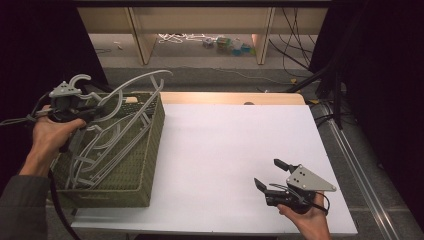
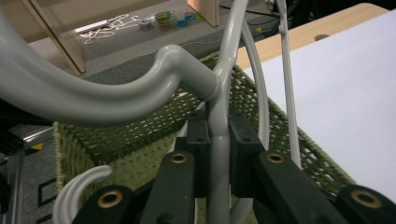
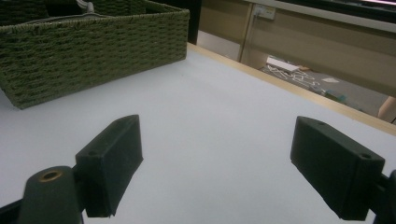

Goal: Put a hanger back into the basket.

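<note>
Near the bottom edge of the high view, the right gripper is held low over the white table, jaws spread wide, nothing between them. At left, the left gripper is seen above a woven green basket of grey plastic hangers.

Left gripper view: a smooth grey hanger is pinched at its neck, hook curving left.

Right gripper view: both pads are parted over bare tabletop; the basket is seen well beyond.

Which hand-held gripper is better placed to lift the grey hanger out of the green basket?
Left. The left hand-held gripper is shut on the grey hanger above the green basket. The right hand-held gripper is open, apart from the basket, over the white table.
</note>
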Demonstrator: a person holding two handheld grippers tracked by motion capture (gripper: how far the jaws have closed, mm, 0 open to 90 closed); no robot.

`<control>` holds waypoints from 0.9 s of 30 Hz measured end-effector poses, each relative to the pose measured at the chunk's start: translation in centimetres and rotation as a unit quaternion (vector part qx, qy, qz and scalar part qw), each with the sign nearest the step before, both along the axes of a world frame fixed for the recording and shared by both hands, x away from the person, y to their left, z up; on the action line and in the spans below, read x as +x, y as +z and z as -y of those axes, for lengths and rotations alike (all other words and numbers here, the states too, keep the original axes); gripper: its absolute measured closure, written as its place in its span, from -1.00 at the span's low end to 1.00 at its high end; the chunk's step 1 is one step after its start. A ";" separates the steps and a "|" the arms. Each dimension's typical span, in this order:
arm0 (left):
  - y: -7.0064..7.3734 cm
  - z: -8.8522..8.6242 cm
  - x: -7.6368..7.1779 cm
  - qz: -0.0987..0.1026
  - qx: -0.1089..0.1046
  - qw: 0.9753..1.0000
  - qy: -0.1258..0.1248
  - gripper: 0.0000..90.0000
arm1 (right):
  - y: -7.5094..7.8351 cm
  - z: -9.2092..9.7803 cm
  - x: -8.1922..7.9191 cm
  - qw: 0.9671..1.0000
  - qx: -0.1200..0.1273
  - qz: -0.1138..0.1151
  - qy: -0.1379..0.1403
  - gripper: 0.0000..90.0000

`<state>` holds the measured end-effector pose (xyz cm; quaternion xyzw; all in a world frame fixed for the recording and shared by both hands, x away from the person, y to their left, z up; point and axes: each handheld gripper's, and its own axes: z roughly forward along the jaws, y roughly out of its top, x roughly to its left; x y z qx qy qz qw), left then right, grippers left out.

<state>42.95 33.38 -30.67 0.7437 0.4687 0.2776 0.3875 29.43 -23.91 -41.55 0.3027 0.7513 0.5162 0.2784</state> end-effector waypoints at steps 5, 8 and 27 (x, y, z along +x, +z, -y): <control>-0.7 -0.7 0.2 0.002 0.007 1.000 0.003 0.80 | -0.2 -0.1 0.1 1.000 -0.003 -0.004 0.005 -0.61; -1.2 -1.0 0.3 -0.002 0.009 1.000 0.006 0.80 | -0.2 -0.1 0.1 1.000 -0.006 -0.006 0.005 -0.61; -3.5 -2.2 0.1 -0.032 0.076 0.997 0.013 0.80 | -0.3 -0.2 0.0 1.000 -0.001 -0.003 0.003 -0.60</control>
